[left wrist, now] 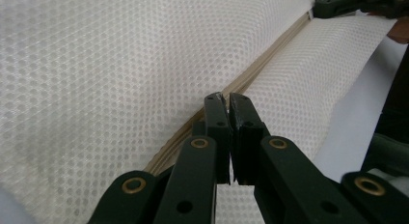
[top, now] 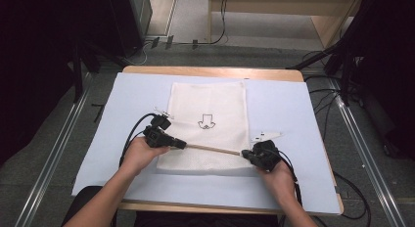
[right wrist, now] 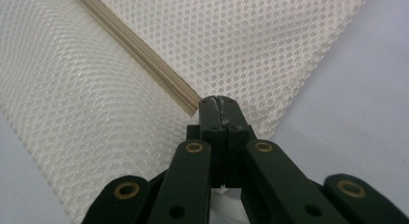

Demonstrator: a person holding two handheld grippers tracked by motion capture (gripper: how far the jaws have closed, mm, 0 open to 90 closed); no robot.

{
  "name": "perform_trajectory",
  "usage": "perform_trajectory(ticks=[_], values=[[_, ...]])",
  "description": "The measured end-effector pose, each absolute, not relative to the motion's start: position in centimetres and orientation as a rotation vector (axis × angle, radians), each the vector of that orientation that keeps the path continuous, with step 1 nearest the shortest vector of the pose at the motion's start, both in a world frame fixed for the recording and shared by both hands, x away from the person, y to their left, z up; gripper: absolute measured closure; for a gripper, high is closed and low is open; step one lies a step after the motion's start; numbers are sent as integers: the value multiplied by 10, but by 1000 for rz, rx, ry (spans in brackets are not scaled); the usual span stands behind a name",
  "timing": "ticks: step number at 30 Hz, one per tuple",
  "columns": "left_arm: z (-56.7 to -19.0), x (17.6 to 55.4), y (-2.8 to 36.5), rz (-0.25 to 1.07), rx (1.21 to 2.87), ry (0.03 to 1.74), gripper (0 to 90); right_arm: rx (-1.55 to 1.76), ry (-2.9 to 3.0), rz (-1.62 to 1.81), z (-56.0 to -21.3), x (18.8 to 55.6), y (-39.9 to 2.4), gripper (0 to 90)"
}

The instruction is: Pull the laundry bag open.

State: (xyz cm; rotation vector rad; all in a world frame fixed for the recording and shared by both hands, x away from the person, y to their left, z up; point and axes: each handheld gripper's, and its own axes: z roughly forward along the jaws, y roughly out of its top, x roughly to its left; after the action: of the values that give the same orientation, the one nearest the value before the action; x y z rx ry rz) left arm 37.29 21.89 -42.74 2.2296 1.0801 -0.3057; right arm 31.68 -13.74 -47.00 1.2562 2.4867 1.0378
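Observation:
A white mesh bag (top: 208, 104) lies flat on a pale blue sheet (top: 284, 104), with a small black mark (top: 207, 122) printed at its middle. A beige zipper (top: 213, 148) runs across the bag's near part. My left gripper (top: 182, 145) is shut at the zipper's left end. My right gripper (top: 246, 153) is shut at its right end. In the left gripper view the jaws (left wrist: 228, 97) meet over the zipper (left wrist: 260, 69), which leads up to the other gripper (left wrist: 333, 4). In the right gripper view the zipper (right wrist: 140, 52) ends at the closed tips (right wrist: 219, 101).
The blue sheet covers most of a wooden table (top: 210, 70), with bare sheet on both sides of the bag. Cables (top: 129, 139) trail from both grippers toward the near edge. Dark equipment and floor cables surround the table.

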Motion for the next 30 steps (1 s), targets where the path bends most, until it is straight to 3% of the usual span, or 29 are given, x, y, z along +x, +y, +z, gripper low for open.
perform_trajectory(ticks=[30], values=[[-426, 370, 242, -287, 2196, 1137, 890, 1264, 2489, 1041, -470, 317, -137, 900]])
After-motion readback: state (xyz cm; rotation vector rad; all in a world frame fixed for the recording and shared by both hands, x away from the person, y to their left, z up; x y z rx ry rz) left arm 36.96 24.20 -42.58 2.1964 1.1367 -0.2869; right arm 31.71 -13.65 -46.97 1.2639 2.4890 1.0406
